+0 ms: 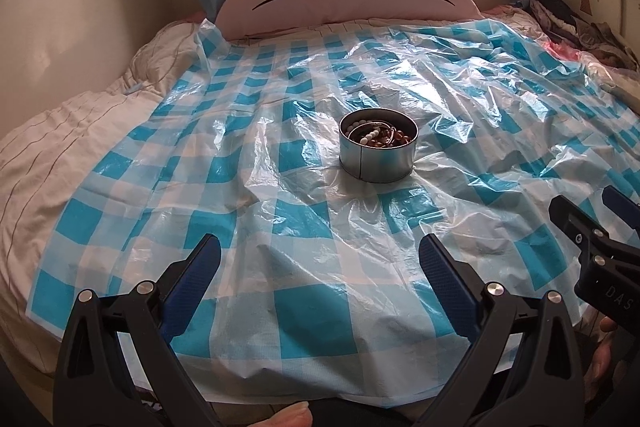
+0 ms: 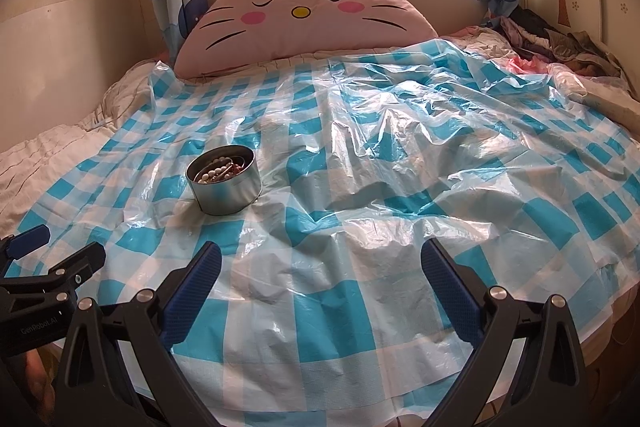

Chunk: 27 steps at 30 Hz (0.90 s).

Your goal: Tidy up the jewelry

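- Left hand-held gripper [image 1: 320, 267]: jaws spread wide, nothing between the blue pads [image 1: 200, 271]; pointed forward and level, low in its own view.
- Right hand-held gripper [image 2: 321, 269]: jaws equally wide apart, nothing gripped; pads [image 2: 450, 291] face each other across open space.
- The two sit side by side, near but apart; each shows at the edge of the other's view.
- Bare skin of a hand [image 1: 600, 359] shows under the right one, from the left view; grip itself mostly hidden.
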### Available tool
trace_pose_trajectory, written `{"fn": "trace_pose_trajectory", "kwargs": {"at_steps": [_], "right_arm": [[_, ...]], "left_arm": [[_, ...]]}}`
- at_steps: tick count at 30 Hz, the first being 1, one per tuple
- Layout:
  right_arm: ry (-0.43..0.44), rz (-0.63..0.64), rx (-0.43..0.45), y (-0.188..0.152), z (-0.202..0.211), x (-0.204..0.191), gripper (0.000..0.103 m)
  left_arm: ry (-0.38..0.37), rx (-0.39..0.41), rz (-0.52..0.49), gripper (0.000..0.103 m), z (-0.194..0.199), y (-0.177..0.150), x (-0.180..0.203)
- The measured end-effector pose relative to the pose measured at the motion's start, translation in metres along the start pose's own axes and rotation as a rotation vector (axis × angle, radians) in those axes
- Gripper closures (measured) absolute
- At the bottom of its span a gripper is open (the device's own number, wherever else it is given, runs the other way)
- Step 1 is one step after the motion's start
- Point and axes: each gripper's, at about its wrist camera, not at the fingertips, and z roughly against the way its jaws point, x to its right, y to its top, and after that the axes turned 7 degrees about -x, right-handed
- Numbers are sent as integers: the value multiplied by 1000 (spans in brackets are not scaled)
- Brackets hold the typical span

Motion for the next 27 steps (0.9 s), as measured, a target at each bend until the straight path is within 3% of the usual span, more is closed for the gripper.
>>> {"fn": "trace_pose_trajectory", "kwargs": {"at_steps": [12,16,27], "right_arm": [[1,-3,-1,0,0,1,7],[1,-3,-1,0,0,1,7],[-1,-3,-4,0,0,0,7]], "left_arm": [[-105,-1,70,7,1,6,-11],[-71,6,58,7,0,5,-9],[-65,1,65,8,-3,4,-10]]}}
